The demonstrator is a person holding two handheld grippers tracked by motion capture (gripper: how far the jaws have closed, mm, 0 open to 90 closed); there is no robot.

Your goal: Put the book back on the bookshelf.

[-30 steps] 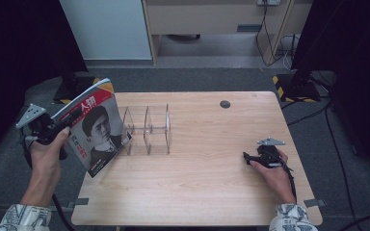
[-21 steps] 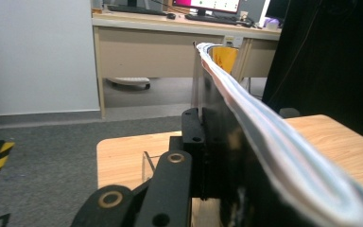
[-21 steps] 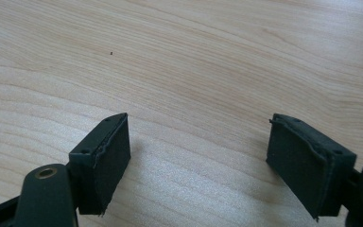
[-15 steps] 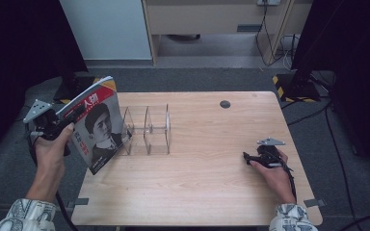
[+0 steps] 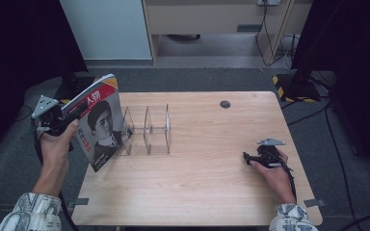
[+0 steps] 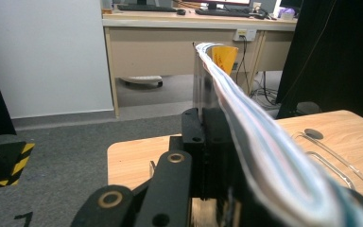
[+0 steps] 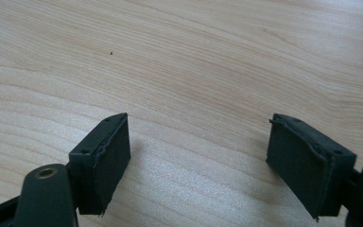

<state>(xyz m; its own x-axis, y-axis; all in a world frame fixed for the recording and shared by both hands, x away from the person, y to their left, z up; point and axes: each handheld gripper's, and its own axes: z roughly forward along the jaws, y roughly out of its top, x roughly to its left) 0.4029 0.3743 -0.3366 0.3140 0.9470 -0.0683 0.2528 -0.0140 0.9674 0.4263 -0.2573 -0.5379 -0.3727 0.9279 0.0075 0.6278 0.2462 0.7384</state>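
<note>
High view: at left of frame the left gripper (image 5: 58, 121) clamps a glossy magazine (image 5: 100, 122) tilted beside a clear acrylic rack (image 5: 147, 130); the right gripper (image 5: 255, 158) rests lower right on the woodgrain desk (image 5: 212, 183), jaws apart.

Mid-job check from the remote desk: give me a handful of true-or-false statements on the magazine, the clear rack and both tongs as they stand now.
1. The left tongs are shut on the magazine. True.
2. The magazine lies flat on the table. False: it is held up, tilted, at the table's left edge.
3. The right tongs are open with nothing between them. True.
4. The clear rack already holds a magazine. False: its slots are empty.
5. The right tongs grip the rack. False: they rest low over bare wood, far from it.
</note>
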